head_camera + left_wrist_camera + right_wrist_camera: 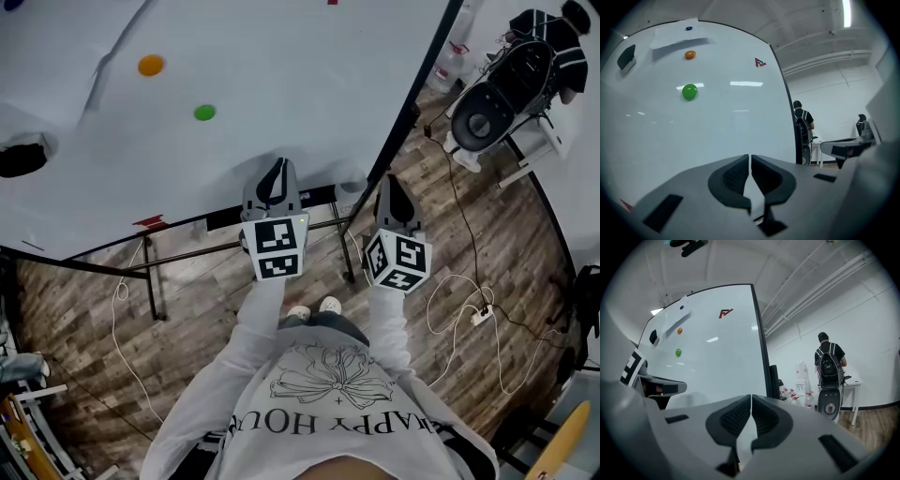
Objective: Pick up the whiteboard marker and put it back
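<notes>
A large whiteboard stands in front of me, and no whiteboard marker shows clearly in any view. A small red thing lies at the board's lower edge; I cannot tell what it is. My left gripper points at the board's lower edge, shut and empty, its jaws meeting in the left gripper view. My right gripper hangs just past the board's right edge, also shut and empty. On the board are a green magnet, an orange magnet and a black eraser.
The board's black stand legs rest on the wood floor, where white cables trail. A person with a backpack stands at a table beyond the board's right edge. A black wheeled device and bottles are nearby.
</notes>
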### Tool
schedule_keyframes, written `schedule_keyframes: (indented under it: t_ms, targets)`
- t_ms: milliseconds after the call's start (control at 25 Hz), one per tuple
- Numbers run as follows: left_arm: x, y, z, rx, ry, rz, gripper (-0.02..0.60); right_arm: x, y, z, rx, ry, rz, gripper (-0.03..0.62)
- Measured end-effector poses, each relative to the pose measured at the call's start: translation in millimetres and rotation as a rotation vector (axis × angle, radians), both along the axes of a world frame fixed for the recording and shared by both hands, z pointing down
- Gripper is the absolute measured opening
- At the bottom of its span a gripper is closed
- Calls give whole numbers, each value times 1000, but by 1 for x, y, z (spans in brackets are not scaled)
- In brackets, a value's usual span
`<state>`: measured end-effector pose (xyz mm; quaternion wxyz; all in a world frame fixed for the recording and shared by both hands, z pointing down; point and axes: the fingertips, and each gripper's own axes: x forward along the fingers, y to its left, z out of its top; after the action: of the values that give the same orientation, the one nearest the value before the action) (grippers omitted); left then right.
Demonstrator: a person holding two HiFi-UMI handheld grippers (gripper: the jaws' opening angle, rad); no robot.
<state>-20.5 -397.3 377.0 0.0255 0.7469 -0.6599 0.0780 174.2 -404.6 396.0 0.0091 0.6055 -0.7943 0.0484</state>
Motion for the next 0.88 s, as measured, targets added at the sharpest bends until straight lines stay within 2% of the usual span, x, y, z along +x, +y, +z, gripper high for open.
schedule_keyframes:
  t_ms: [880]
  targets:
    - [11, 9, -5, 4, -20, 18, 18, 0, 9, -3, 1, 16, -19, 8]
